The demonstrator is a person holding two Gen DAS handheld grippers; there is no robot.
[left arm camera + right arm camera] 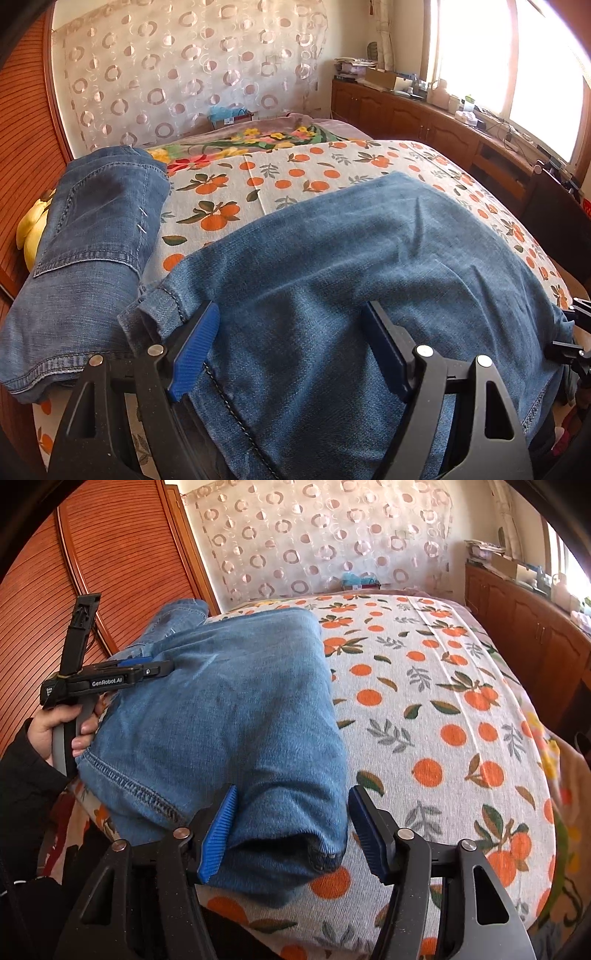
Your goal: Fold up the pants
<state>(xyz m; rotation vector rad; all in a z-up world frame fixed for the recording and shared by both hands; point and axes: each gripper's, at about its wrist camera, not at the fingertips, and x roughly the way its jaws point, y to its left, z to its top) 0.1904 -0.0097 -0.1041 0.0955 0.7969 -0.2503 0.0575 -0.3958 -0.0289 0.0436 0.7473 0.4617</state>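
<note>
Denim jeans point(229, 716) are lying folded at the bed's point(424, 701) near edge, both the left gripper point(288, 332) and right gripper point(291, 823) gaping wide around cloth, probably needing to clamp for another fold.

Pants point(332, 266): blue denim, matt, twill weave, pale stitching at hems. Bedsheet point(424, 709): matt woven cloth, orange-fruit print. Gripper pads point(218, 834): ribbed blue rubbery plastic; frames matt black plastic, shiny metal pins. Curtain point(192, 66) at 12 o'clock: sheer, glossy rings. Wardrobe point(55, 572) at 10 o'clock: glossy ribbed reddish wood.
</note>
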